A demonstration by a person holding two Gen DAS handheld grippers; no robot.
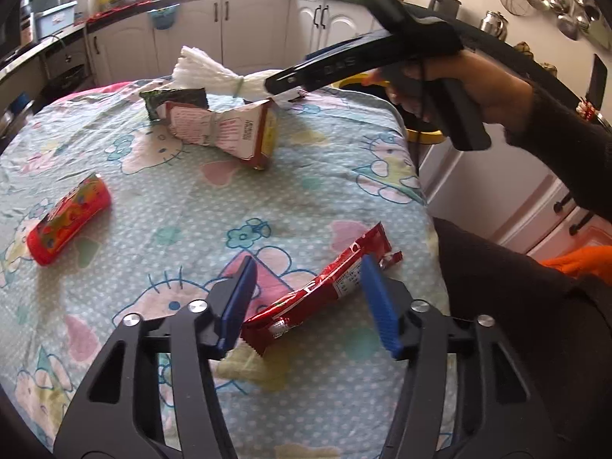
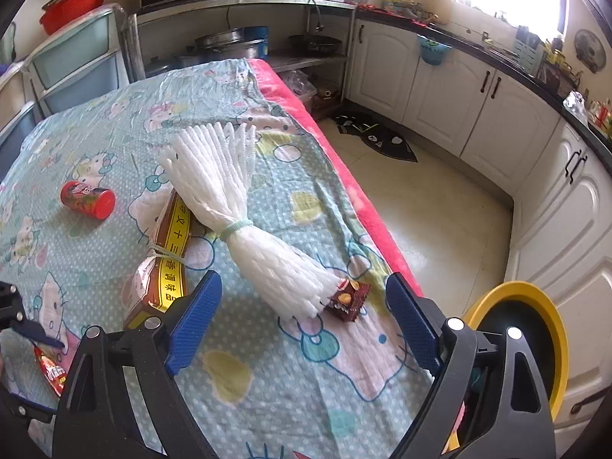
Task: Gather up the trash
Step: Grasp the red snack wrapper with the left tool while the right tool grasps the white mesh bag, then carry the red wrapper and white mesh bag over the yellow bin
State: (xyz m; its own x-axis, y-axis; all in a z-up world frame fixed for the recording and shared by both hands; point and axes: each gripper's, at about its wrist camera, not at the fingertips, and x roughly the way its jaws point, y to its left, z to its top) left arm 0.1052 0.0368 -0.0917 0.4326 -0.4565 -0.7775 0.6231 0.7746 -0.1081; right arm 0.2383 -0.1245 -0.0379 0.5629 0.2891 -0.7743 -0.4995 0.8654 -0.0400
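Note:
My left gripper point(image 1: 306, 302) is open, its blue pads on either side of a long red snack wrapper point(image 1: 329, 287) lying on the table. My right gripper point(image 2: 302, 321) is open and empty, low over the table near a small brown candy wrapper point(image 2: 349, 300) and a tied white foam net bundle point(image 2: 244, 222). The right gripper also shows in the left wrist view point(image 1: 290, 82), held by a hand at the table's far edge. A red can point(image 1: 69, 220) lies on its side at left, seen too in the right wrist view point(image 2: 88, 199). A crushed carton point(image 1: 225, 132) lies mid-table.
A yellow-rimmed bin point(image 2: 535, 340) stands on the floor beside the table's right edge. The table carries a cartoon-print cloth point(image 1: 160, 199). A dark green packet point(image 1: 174, 99) lies behind the carton. White kitchen cabinets point(image 2: 451, 88) run along the walls.

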